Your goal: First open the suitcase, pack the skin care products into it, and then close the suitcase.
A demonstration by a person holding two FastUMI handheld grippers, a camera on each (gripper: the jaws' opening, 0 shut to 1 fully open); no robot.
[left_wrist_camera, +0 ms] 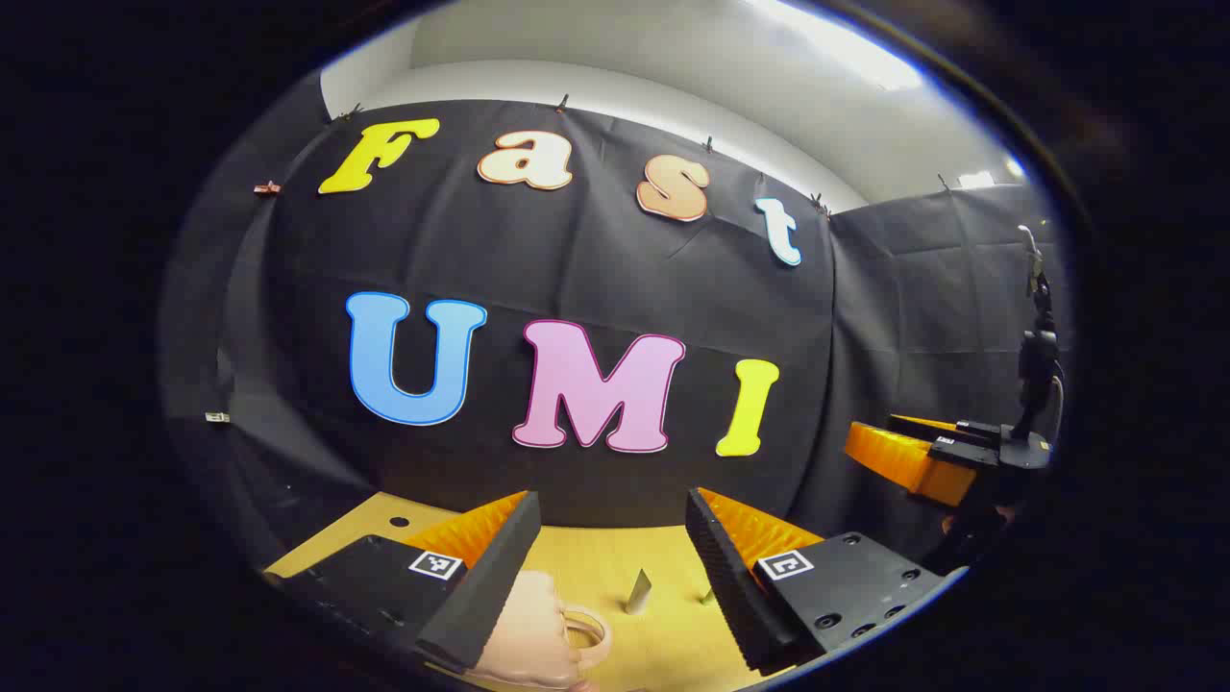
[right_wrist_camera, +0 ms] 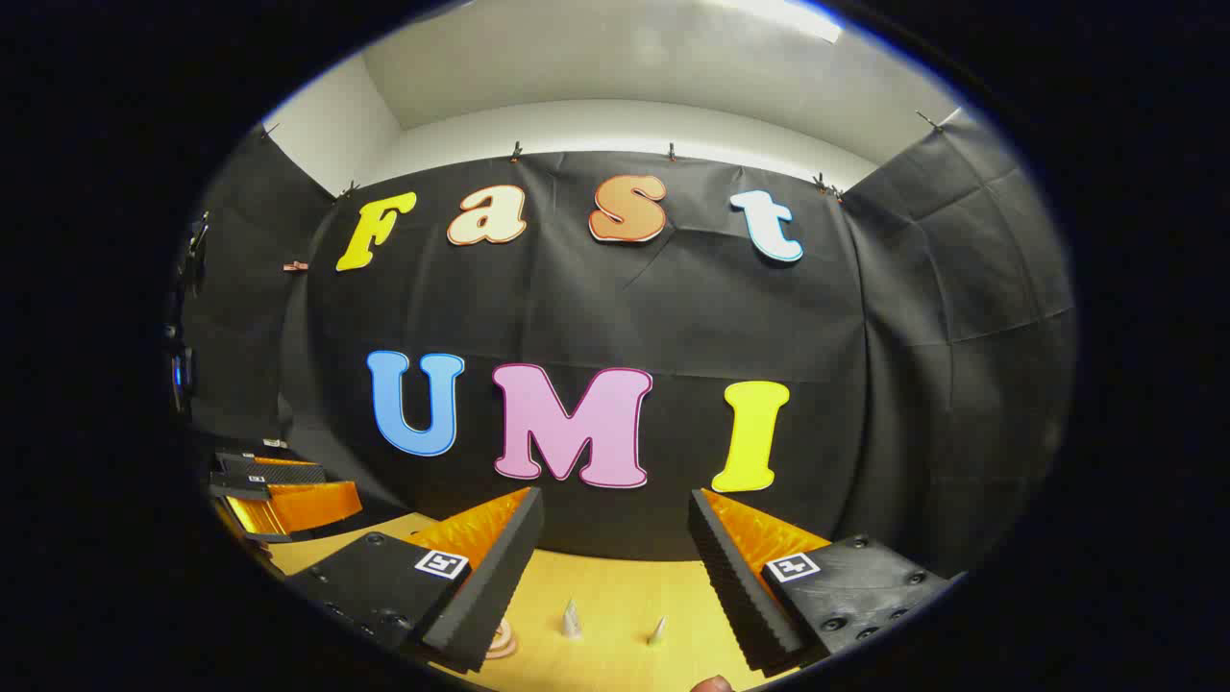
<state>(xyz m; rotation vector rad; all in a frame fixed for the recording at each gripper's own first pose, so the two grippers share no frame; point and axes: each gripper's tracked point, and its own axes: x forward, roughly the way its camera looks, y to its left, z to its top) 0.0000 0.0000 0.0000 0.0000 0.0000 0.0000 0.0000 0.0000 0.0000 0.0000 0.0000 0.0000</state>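
Note:
A pink suitcase with a loop handle lies low in the left gripper view, just below my left gripper, which stands open and empty. Beyond it on the wooden table stand two small pale items, one tube-like and one smaller. In the right gripper view my right gripper is open and empty above the table. Two small pointed items and a bit of the pink handle lie ahead. What the small items are is too small to tell.
The black cloth wall stands close behind the table. The right gripper shows at the far right of the left gripper view, and the left gripper at the far left of the right gripper view. A fingertip pokes in at the bottom.

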